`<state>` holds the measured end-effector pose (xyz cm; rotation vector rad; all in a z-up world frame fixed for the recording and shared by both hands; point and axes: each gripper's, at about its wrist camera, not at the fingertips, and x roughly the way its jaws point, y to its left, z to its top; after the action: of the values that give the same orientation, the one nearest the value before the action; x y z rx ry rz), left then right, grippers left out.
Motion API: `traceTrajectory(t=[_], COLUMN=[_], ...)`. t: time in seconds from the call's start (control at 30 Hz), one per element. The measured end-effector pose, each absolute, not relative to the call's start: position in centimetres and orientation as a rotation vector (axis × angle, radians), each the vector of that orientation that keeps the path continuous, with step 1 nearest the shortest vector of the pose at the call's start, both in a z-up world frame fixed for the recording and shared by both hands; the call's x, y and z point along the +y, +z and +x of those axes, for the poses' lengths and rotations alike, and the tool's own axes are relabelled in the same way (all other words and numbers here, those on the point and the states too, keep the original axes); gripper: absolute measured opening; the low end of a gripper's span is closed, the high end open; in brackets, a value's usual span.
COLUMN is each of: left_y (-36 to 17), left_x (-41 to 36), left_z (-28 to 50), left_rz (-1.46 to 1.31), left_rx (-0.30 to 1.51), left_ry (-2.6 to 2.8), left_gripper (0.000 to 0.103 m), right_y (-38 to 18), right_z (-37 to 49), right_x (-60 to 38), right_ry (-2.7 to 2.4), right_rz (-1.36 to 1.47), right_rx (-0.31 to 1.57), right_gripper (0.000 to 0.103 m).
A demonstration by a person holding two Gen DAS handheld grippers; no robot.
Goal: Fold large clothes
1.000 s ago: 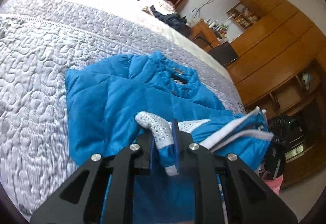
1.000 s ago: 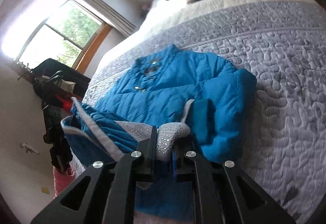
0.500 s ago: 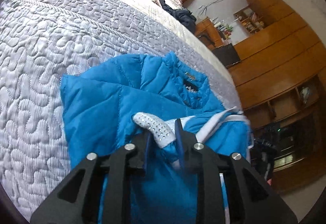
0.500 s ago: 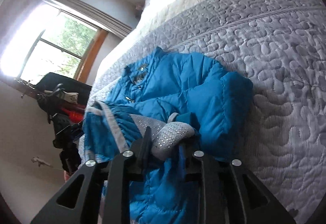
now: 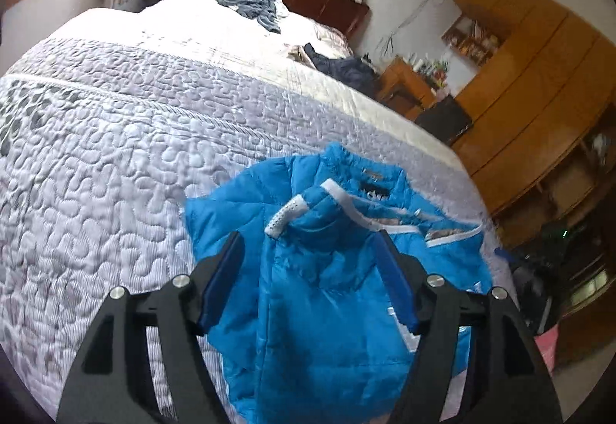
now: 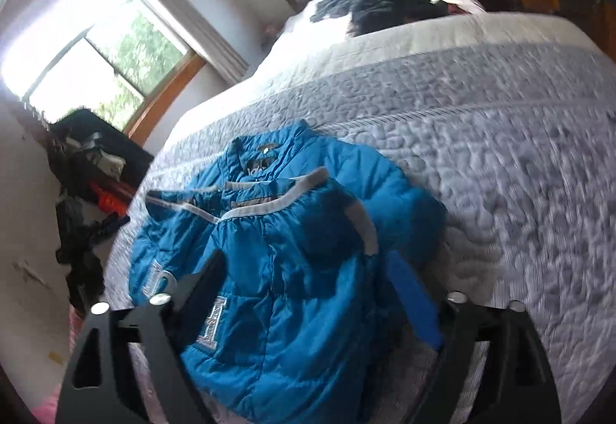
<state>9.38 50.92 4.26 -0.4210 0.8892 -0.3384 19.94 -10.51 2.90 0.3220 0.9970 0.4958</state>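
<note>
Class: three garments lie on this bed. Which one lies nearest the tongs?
The bright blue puffer jacket, lying just ahead of both open tongs; the grey-blue garment and dark garment lie near the headboard.

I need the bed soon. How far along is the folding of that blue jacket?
Done: the blue jacket lies on the quilted bedspread with its hem folded up to the collar. In hand: nothing; the left gripper and right gripper are both open. Left: perhaps tidying and moving it off the bed.

The blue quilted jacket (image 5: 331, 293) lies folded on the bed, its white-trimmed hem (dotted lining showing) doubled toward the collar.
</note>
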Motion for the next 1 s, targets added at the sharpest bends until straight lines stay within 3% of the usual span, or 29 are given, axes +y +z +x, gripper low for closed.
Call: traceTrajectory(t=[0.37,0.47,0.5,0.57,0.6,0.67,0.73,1.0], left_y=[0.6,0.2,0.2,0.5,0.7,1.5,2.7,9.1], left_x=[48.2,46.6,46.1,45.4,45.2,45.1,45.1,45.4], left_z=[13.5,13.3,13.2,12.7,12.5,11.8,11.1,12.6], left_rz=[-0.228,-0.139,-0.11,-0.051,-0.04,-0.046,-0.059,-0.133], left_rx=[0.96,0.95,0.943,0.919,0.908,0.878,0.832,0.67], left_ry=[-0.348,-0.324,-0.318,-0.269,-0.264,-0.257,-0.257,-0.226], left_gripper=[0.074,0.067,0.057,0.044,0.033,0.022,0.017,0.015], right_y=[-0.5,-1.1,-1.1,-0.8,-0.6,0.2,1.4,7.2], right_z=[24.4,24.2,23.9,23.5,23.4,22.8,22.4,23.8], right_x=[-6.0,-4.7,-4.5,-4.6,-4.7,-5.2,-5.7,-7.2], right_ry=[0.472,0.454,0.44,0.433,0.428,0.421,0.422,0.4], right_rz=[0.093,0.023,-0.005,-0.006,0.0,0.011,0.033,0.147], right_rx=[1.059,1.045,1.032,1.02,1.012,0.993,0.972,0.872], right_gripper=[0.089,0.07,0.053,0.034,0.024,0.019,0.016,0.013])
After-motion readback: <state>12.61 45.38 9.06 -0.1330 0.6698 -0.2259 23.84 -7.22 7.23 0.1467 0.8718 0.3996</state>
